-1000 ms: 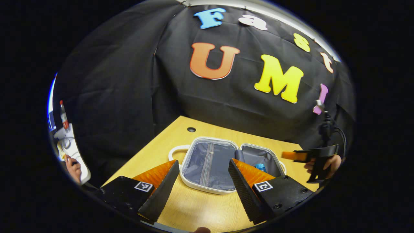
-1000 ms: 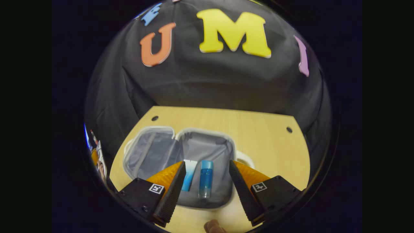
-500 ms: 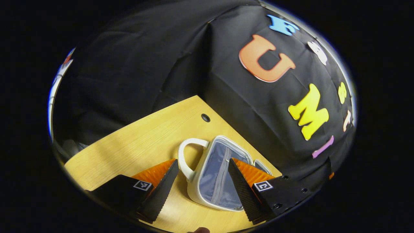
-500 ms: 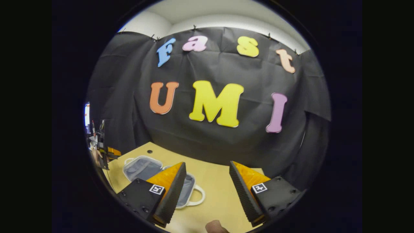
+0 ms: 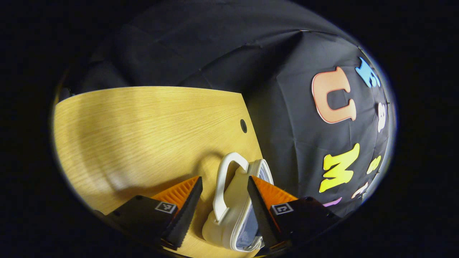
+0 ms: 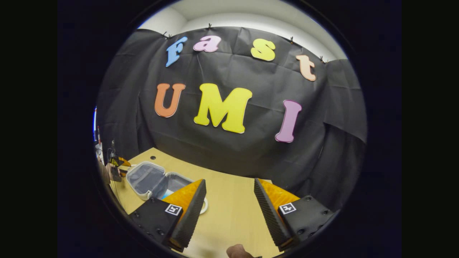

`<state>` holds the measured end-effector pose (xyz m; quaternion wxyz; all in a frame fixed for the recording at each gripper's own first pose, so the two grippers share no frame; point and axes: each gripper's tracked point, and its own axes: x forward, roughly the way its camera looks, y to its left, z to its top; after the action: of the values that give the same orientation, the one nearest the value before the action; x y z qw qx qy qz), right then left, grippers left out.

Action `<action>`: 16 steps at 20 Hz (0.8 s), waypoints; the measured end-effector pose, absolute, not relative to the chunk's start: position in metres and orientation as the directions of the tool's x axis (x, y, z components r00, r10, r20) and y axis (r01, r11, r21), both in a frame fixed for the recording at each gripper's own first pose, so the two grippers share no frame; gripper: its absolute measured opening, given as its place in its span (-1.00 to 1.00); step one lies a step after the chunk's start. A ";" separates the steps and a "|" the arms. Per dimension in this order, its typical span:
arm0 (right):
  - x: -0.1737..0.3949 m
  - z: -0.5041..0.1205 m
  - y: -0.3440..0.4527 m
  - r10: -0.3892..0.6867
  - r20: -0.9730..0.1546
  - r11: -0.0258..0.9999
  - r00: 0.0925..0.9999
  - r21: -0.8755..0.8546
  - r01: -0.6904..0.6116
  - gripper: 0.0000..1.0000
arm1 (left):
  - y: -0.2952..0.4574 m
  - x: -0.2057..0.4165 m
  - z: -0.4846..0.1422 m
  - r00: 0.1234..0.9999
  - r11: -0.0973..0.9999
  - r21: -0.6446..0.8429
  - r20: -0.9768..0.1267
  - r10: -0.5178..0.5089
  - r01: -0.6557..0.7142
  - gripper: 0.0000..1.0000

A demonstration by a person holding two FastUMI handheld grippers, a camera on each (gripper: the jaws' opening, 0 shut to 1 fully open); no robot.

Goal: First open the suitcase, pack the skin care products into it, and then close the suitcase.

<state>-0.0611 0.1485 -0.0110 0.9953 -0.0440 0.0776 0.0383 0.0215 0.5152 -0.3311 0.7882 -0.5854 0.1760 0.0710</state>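
With the suitcase (image 5: 233, 211) lying open on the table (image 5: 143, 129), its handle at 12 o'clock between the wide left claw (image 5: 224, 204), pinch the lid edge squarely and swing it over gently, keeping the wide, empty right claw (image 6: 229, 211) clear.

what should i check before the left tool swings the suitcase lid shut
1. Left tool around lid edge: ok, open, fingers either side of the handle; contact cannot tell.
2. Suitcase open: ok, lid partly raised.
3. Products packed: cannot tell, just a blue glimpse inside in the right gripper view.
4. Right tool out of the lid's path: ok, open, held off over the table.
5. Nothing sticking over the rim: cannot tell.
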 end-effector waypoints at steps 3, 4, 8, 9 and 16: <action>-0.063 -0.018 0.141 0.050 -0.167 0.996 0.985 -0.065 -0.062 0.60 | 0.503 0.028 -0.328 0.925 0.322 -0.897 -0.358 -0.124 -0.304 0.25; -0.063 -0.020 0.138 0.048 -0.173 0.997 0.984 -0.055 -0.058 0.60 | 0.502 0.028 -0.330 0.917 0.346 -0.884 -0.377 -0.127 -0.315 0.08; -0.062 -0.020 0.128 0.041 -0.175 0.999 0.984 -0.019 -0.045 0.59 | 0.508 0.024 -0.331 0.877 0.435 -0.810 -0.472 -0.086 -0.393 -0.75; -0.061 -0.019 0.127 0.045 -0.171 0.999 0.984 -0.016 -0.048 0.59 | 0.506 0.023 -0.321 0.880 0.466 -0.797 -0.469 -0.079 -0.384 -0.77; -0.051 -0.013 0.125 0.101 -0.146 0.995 0.984 0.023 -0.099 0.59 | 0.484 0.037 -0.199 0.939 0.645 -0.738 -0.332 -0.087 -0.201 -0.94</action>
<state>-0.0510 0.1247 -0.0127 0.9960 0.0081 0.0739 0.0502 0.0373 0.4837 -0.1991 0.8905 -0.4203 0.1710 0.0320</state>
